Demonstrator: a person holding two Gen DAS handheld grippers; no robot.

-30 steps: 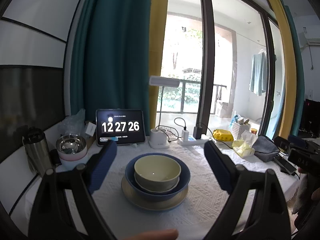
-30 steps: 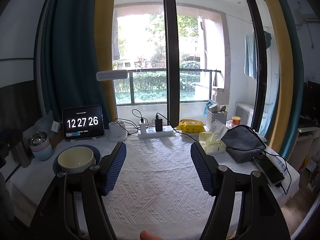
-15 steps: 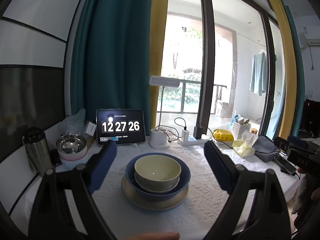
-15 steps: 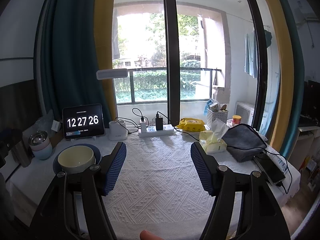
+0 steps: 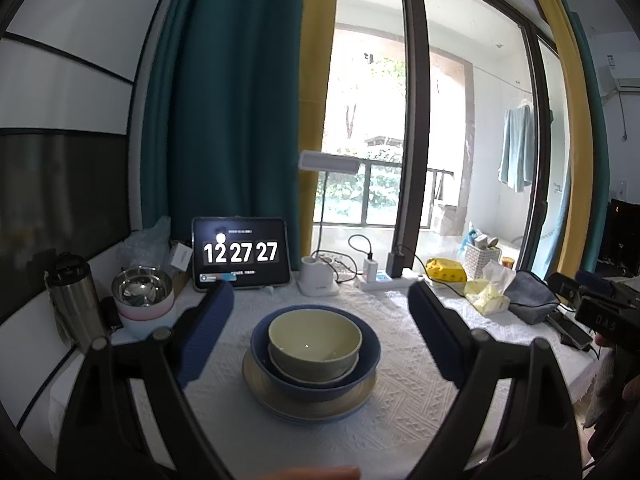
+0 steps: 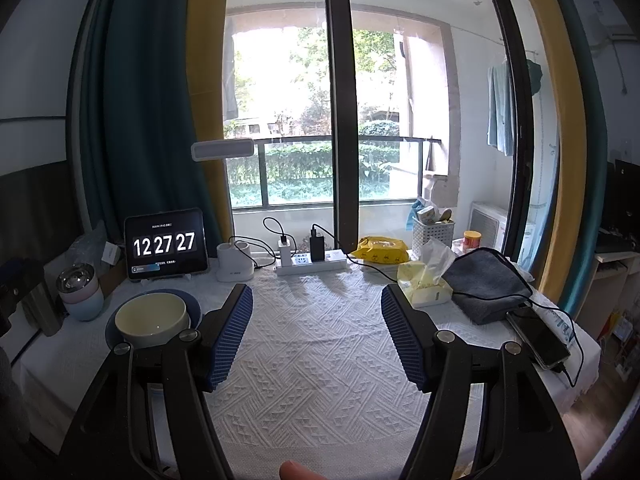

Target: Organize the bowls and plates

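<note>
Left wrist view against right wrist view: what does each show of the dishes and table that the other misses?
Only the left wrist view shows the tan plate under the stack and the steel flask. Only the right wrist view shows the whole phone beside the grey cloth. Both show the cream bowl nested in the blue bowl, the clock tablet, and open jaws holding nothing: left gripper, right gripper.

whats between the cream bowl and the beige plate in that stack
A blue bowl: the cream bowl nests in it, and it sits on the beige plate. Left wrist view shows it.
</note>
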